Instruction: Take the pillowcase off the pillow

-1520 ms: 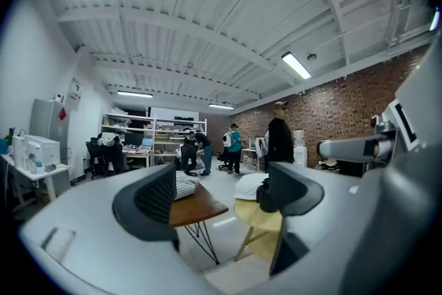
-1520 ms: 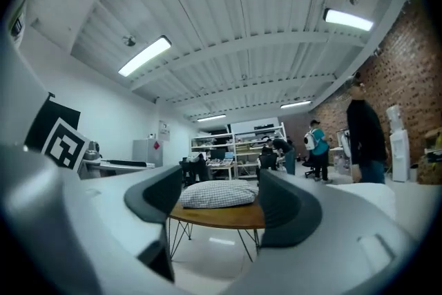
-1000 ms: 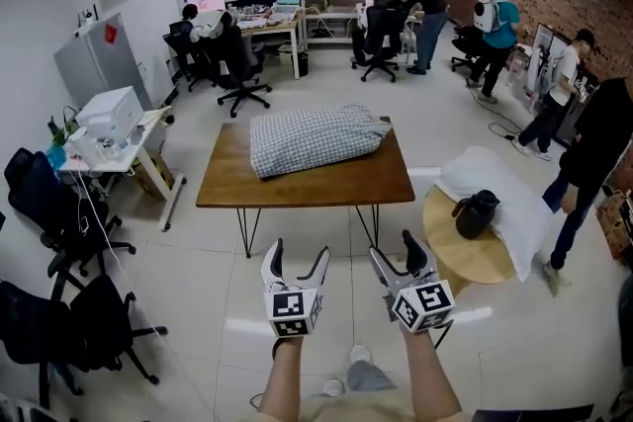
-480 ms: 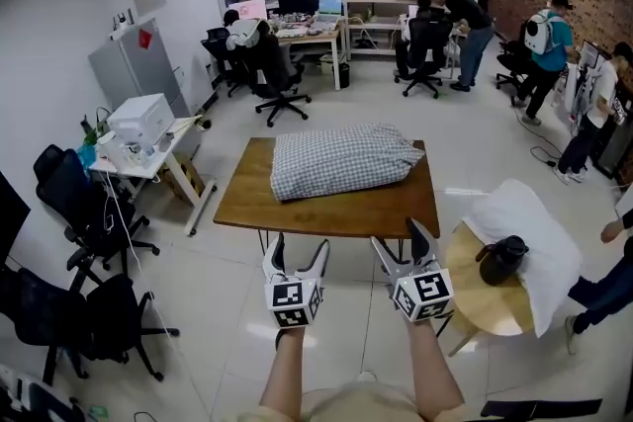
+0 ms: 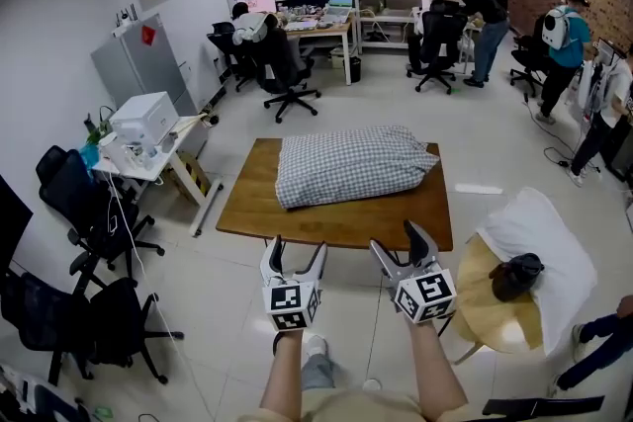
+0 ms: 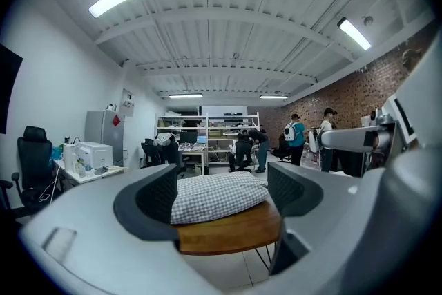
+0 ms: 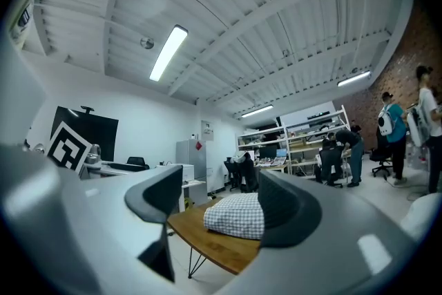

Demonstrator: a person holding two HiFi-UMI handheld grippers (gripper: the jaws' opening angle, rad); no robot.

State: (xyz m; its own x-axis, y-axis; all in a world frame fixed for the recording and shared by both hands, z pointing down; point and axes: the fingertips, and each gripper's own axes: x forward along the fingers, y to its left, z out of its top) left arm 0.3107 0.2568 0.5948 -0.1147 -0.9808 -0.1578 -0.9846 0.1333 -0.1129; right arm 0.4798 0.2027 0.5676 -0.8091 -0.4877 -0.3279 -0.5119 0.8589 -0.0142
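Risks first, judging from the layout: the checked pillowcase (image 5: 351,163) is lying across the far half of the wooden tabletop (image 5: 326,222) w/ the pillow still fully inside it, and both grippers are hanging well short of it, so nothing is being gripped yet. If the left gripper (image 5: 297,250) is pinching too deep at the left end, fabric + filling will prob. be coming along together, i.e. the whole bundle sliding over the near edge onto the floor (image 5: 346,311) instead of the case peeling off. The open end seems to be at the right, where the cloth is bunching, but that is hard to confirm; a pull from the closed end w/ the right gripper (image 5: 398,242) would be getting nowhere. Further right, a small round table (image 5: 480,301) carrying a dark object (image 5: 516,276) is standing just beside the tabletop, so a wide sweep could be knocking it. Pose: both forearms (image 5: 287,380) are reaching forward side by side, the left jaws standing wide and empty, the right jaws a bit less wide w/ nothing between them, both pointing at the pillowcase.
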